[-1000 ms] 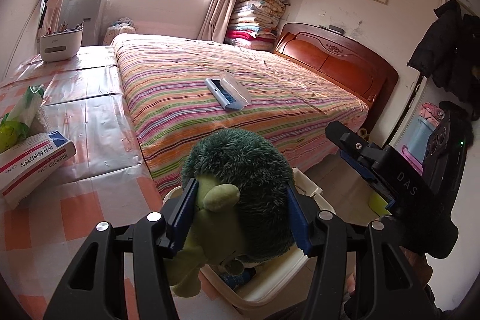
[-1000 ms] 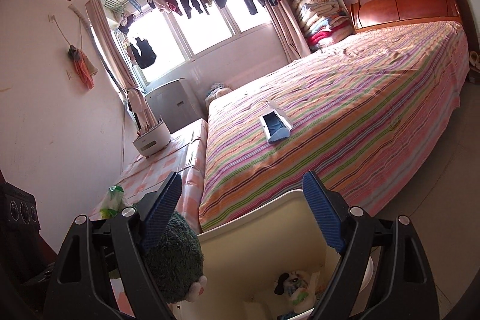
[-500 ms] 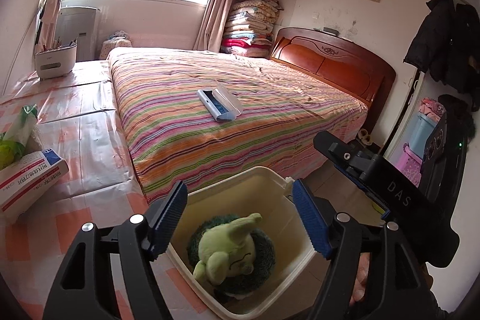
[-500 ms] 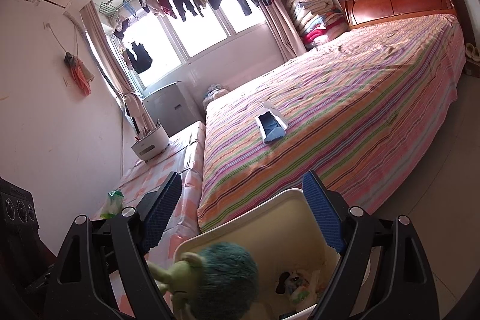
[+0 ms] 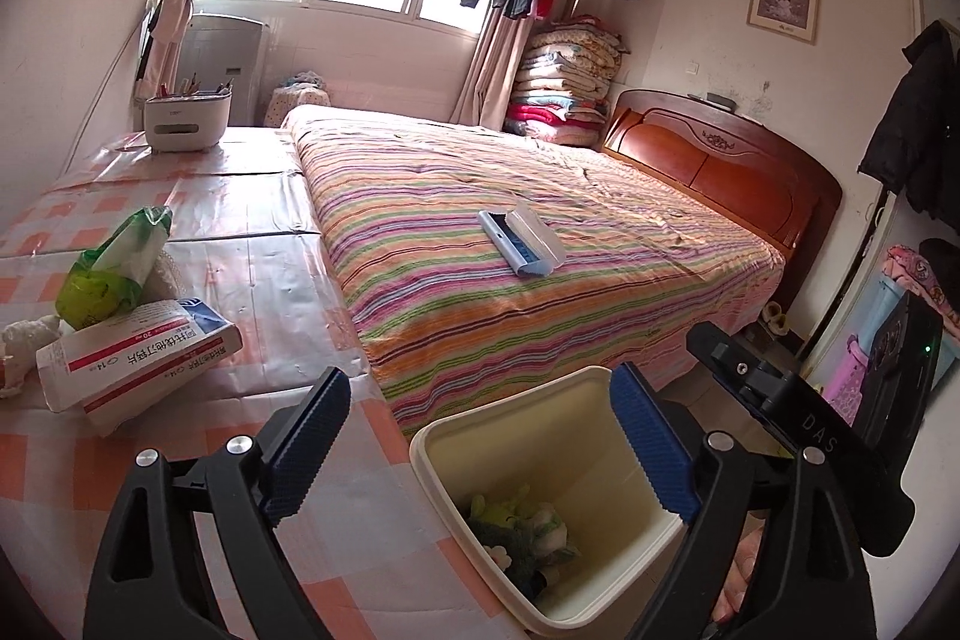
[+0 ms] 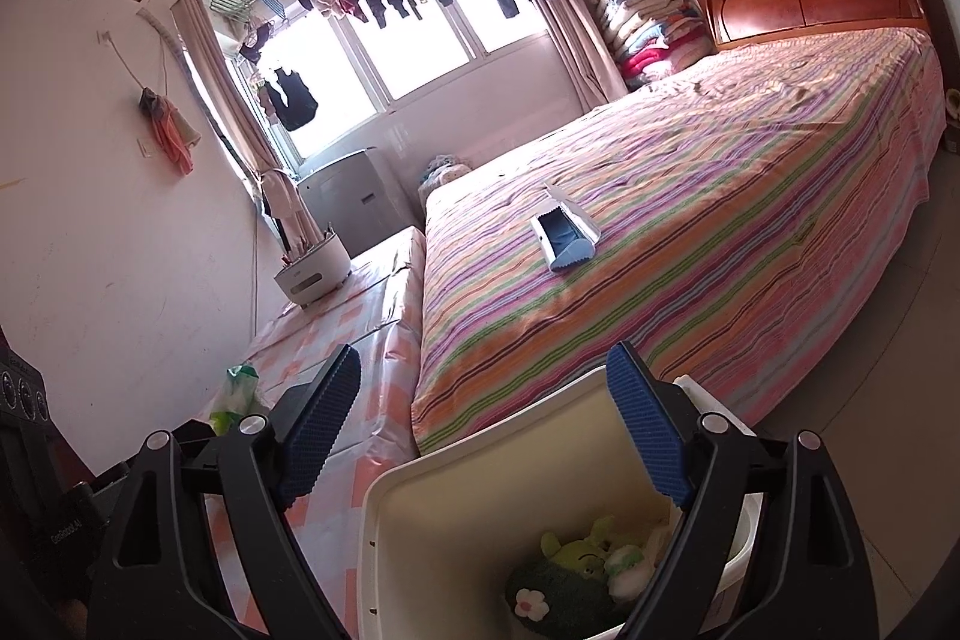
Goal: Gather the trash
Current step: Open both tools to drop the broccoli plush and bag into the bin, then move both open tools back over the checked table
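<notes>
Left gripper over the cream bin, jaws spreading wider, nothing between them. Right gripper at the bin's rim, jaws spread; cannot tell whether the far pad touches the rim. Green plush toy down inside the bin among other scraps. On the checked tabletop: white medicine box printed red and blue with Chinese characters, "20 mg" readable, beside a green wipes pack. "DAS" lettered on the right gripper's black body. Blue-and-white case on the striped bed.
</notes>
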The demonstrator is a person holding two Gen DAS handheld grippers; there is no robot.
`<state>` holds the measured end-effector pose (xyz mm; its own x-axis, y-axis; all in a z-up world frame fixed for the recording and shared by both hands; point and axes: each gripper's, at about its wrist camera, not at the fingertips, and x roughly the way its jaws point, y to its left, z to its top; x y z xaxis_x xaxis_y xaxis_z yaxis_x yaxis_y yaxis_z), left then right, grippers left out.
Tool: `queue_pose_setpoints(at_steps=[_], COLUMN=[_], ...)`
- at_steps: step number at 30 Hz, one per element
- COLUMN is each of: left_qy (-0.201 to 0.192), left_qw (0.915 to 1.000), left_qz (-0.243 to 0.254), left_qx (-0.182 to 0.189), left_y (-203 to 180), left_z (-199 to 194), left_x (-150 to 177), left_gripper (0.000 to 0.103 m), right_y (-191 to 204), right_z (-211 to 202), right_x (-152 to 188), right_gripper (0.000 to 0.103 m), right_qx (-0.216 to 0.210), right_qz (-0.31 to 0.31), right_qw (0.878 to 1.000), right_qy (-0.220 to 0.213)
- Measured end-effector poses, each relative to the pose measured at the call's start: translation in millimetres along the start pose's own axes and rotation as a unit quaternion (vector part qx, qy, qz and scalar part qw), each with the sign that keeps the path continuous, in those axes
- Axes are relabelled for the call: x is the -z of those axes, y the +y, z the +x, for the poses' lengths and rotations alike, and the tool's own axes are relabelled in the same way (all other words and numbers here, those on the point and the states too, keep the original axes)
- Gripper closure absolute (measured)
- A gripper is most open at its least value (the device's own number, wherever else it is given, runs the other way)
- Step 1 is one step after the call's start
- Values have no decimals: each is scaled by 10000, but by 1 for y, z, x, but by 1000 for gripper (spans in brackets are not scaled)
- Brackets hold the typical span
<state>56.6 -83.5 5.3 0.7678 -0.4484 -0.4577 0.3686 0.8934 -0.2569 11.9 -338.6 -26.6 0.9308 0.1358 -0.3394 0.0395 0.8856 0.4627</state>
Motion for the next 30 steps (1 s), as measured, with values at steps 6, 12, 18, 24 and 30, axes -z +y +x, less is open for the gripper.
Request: queue_pose_setpoints(at_steps=[6, 12, 18, 24, 30], left_qy=[-6, -154, -209, -297, -402], left_qw=[9990, 9969, 9951, 9924, 9876], left_qz=[-367, -580, -642, -659, -846], left_qx=[-239, -500, -724, -999, -1257], left_y=[30, 55, 73, 93, 118], left_z=[-4, -14, -23, -38, -57], left_x=[-5, -9, -9, -8, -9], left_gripper=[17, 17, 17, 17, 17], right_y=[11, 27, 53, 80, 109], right_z=[9, 20, 35, 52, 66], right_x=[3, 8, 15, 26, 38], right_gripper=[20, 19, 19, 16, 16], right_qx=[-73, -225, -457, -712, -946], right_qz=[-73, -137, -291, -444, -640], right_qw=[9999, 9993, 9975, 9939, 9893], right_qy=[125, 281, 461, 714, 912])
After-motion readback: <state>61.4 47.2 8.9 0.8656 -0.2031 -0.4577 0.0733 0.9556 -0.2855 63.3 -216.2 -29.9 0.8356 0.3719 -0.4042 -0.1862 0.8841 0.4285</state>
